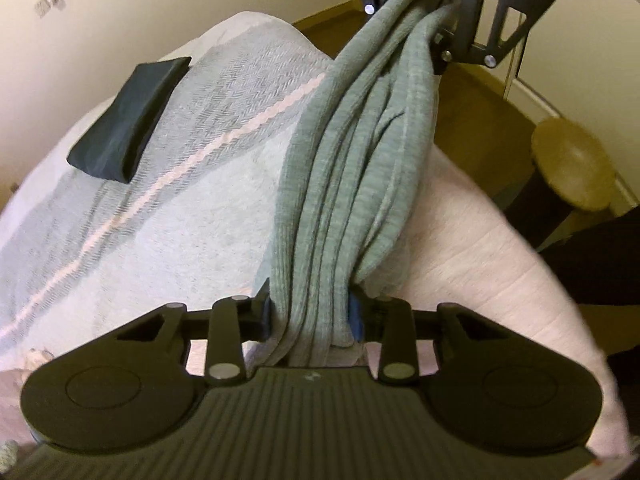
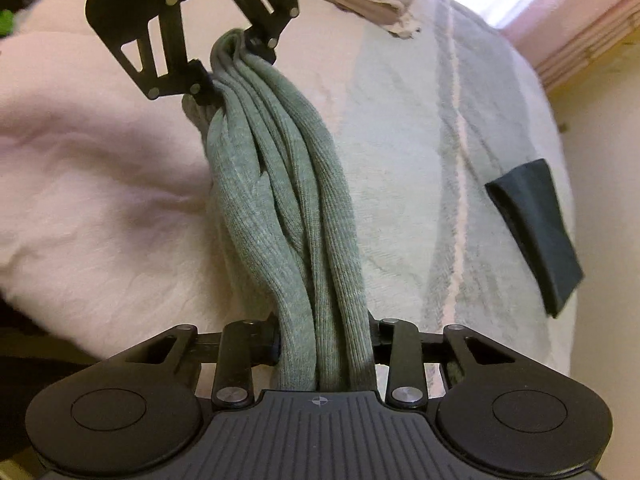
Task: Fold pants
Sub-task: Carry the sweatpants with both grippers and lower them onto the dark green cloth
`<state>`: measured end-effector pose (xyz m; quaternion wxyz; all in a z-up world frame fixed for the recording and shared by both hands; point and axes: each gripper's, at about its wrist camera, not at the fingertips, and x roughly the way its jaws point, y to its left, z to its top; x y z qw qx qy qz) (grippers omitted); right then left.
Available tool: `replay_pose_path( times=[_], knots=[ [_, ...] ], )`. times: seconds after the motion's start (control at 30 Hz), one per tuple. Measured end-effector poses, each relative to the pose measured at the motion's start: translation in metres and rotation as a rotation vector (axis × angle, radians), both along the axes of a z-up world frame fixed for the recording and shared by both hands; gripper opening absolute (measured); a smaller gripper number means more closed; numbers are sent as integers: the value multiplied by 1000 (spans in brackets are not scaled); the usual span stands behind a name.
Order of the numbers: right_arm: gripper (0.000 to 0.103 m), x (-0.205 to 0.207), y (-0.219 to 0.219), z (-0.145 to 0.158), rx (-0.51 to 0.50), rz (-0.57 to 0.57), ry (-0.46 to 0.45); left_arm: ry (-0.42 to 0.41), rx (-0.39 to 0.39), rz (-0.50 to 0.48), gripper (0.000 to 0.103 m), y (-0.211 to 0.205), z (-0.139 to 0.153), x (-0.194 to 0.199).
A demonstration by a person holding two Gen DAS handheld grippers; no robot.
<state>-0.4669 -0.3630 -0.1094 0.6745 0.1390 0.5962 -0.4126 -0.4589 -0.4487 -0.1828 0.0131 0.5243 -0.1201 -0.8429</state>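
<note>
Grey-green knit pants (image 1: 352, 152) hang bunched in long folds, stretched between my two grippers above the bed. My left gripper (image 1: 312, 316) is shut on one bunched end at the bottom of the left wrist view. The right gripper (image 1: 424, 20) shows at the top of that view, clamped on the far end. In the right wrist view my right gripper (image 2: 324, 344) is shut on the pants (image 2: 292, 200), and the left gripper (image 2: 228, 64) grips the other end at the top.
A grey blanket with a pink stripe (image 1: 180, 168) covers the bed; a pink sheet (image 2: 92, 168) lies beside it. A folded dark garment (image 1: 128, 120) rests on the blanket. A round wooden stool (image 1: 572, 164) stands on the brown floor beside the bed.
</note>
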Motion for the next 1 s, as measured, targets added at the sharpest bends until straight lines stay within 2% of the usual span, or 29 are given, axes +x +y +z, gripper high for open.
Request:
replay_pose_path(
  times=[0.1, 0.27, 0.53, 0.73, 1.0],
  knots=[
    [30, -25, -5, 22, 40, 30, -58, -26, 32, 31, 30, 0, 16, -20],
    [30, -71, -8, 52, 51, 102, -97, -40, 50, 85, 30, -11, 45, -64],
    [30, -141, -48, 96, -19, 168, -28, 0, -13, 108, 30, -48, 85, -130],
    [30, -182, -82, 129, -57, 142, 10, 48, -55, 98, 30, -87, 112, -169],
    [30, -247, -144, 161, -98, 111, 37, 80, -82, 81, 30, -170, 132, -243]
  ],
)
